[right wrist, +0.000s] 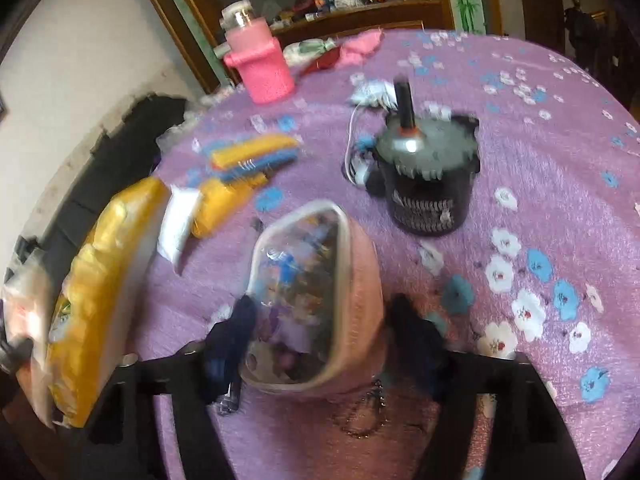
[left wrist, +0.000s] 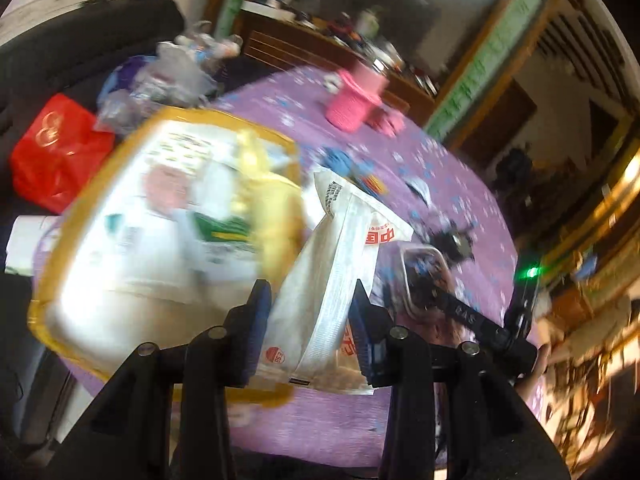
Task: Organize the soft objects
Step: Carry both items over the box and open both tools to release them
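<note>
Left gripper (left wrist: 312,328): jaws closed on a white tissue pack (left wrist: 332,280) with red print, pads pressing both sides, pack lifted clear of the table (left wrist: 340,432). Just left of it in the left wrist view, a big yellow-edged plastic pack (left wrist: 160,224) sits at the table's near-left edge, blurred. It is close against the held pack; I can't tell whether they touch.

Right gripper (right wrist: 320,332): a pink pouch with a clear window (right wrist: 320,280) sits between the fingers. The left finger looks to be against the pouch edge; the right finger is blurred with a gap showing, so I can't tell if it's gripping. The pouch's chain (right wrist: 360,416) lies on the purple floral tablecloth (right wrist: 540,184) below it.

Around:
- Black tub with a spiked lid and a handle sticking up (right wrist: 428,176), mid-table beyond the pouch, white cable (right wrist: 352,136) beside it.
- Yellow and blue folded cloths (right wrist: 252,156) toward the left edge, a small white pack (right wrist: 180,224) nearer.
- Pink knit-sleeved bottle (right wrist: 260,68) at the far edge, pink cloth (right wrist: 360,48) next to it.
- Red plastic bag (left wrist: 56,152) and clear bags (left wrist: 168,76) off the table's left side on dark seating.
- Yellow-edged pack fills the right wrist view's left side (right wrist: 104,300), crowding that side of the pouch.
</note>
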`<state>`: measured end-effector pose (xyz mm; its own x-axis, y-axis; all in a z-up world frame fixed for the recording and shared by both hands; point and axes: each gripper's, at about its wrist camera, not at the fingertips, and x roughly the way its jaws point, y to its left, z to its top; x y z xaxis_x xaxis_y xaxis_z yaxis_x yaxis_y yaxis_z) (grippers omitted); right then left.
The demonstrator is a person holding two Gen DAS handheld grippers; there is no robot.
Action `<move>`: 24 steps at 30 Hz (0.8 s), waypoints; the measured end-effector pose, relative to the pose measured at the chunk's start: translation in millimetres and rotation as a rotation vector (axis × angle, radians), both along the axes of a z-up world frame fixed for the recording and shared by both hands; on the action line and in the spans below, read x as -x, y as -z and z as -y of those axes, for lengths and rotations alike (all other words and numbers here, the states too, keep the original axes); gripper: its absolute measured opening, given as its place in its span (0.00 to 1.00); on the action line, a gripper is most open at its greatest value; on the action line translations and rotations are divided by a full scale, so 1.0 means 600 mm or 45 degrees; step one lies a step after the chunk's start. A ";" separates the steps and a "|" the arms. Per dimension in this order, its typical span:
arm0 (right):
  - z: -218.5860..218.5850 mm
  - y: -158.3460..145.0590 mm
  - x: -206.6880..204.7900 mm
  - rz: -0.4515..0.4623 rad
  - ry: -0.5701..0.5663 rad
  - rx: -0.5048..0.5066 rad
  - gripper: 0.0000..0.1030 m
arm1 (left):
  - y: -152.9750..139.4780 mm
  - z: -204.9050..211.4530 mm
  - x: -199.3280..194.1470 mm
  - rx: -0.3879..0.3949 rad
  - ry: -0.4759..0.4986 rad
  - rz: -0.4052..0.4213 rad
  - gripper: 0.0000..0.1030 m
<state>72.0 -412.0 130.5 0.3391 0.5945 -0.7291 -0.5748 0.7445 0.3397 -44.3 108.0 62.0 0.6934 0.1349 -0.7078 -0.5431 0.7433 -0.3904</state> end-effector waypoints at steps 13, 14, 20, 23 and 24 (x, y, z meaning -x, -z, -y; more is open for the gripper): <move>0.043 -0.058 0.044 0.090 -0.020 -0.201 0.34 | -0.012 -0.117 0.083 0.068 -0.234 0.092 0.35; 0.050 -0.069 0.051 0.085 -0.029 -0.223 0.34 | -0.015 -0.124 0.087 0.061 -0.240 0.094 0.35; -0.045 -0.154 0.067 -0.073 -0.279 -0.449 0.34 | -0.036 -0.198 0.066 0.011 -0.275 0.068 0.35; -0.143 -0.170 0.064 -0.127 -0.357 -0.457 0.34 | -0.029 -0.244 0.037 0.058 -0.250 0.100 0.35; -0.181 -0.171 0.061 -0.121 -0.372 -0.445 0.34 | -0.017 -0.269 0.019 0.117 -0.248 0.091 0.35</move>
<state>35.5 -303.5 232.9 0.0623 0.8708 -0.4876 -0.6975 0.3874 0.6028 -55.9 269.6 72.0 0.7094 0.2084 -0.6733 -0.6416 0.5865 -0.4944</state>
